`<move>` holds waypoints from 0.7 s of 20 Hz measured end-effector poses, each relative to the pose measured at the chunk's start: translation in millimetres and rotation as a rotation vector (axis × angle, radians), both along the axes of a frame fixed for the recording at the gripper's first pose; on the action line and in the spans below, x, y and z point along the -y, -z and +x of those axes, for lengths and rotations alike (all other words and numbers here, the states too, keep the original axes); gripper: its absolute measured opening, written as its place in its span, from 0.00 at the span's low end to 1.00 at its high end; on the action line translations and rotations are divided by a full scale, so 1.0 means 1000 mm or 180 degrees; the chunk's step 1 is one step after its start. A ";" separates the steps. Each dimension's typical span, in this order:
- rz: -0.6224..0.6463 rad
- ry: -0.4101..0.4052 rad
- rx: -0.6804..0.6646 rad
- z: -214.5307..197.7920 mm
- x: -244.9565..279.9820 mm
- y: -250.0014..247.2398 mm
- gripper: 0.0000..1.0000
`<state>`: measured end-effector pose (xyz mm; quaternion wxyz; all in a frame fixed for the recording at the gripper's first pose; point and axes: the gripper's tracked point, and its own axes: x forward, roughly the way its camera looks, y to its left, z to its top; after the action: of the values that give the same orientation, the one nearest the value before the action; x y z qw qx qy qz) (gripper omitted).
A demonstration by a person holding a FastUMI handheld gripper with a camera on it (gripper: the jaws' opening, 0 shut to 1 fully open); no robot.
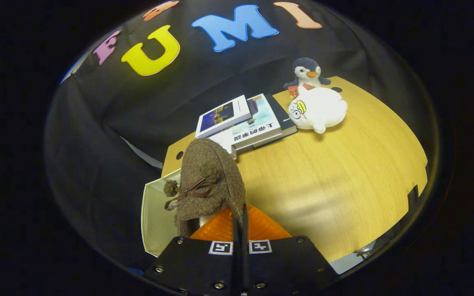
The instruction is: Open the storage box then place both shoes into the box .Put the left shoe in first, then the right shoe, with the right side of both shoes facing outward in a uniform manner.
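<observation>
Between the 2 orange fingers (257, 226) of the gripper (240, 222), clamped together on its rim, a brown fuzzy shoe (210, 181) with a ribbon bow rises just ahead, over the cream storage box (154, 218) at the wooden table's (344, 172) edge. Beyond lie stacked books (245, 121), a white plush toy (317, 109) and a penguin plush (307, 72).

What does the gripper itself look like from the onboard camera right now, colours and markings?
The gripper has two ribbed, translucent orange fingers pressed close together. Behind them sit two black plates fastened with silver screws, each carrying a small square black-and-white marker near the centre seam.
</observation>
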<state>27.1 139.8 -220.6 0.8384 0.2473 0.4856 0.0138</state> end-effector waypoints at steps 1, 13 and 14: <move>0.0009 -0.0012 0.0022 0.002 -0.010 -0.003 0.00; 0.0165 -0.0248 0.0056 0.011 -0.126 0.002 0.00; 0.0156 -0.0251 0.0035 0.010 -0.131 0.007 0.00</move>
<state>36.8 270.5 -227.6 0.8335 0.2483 0.4899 0.0601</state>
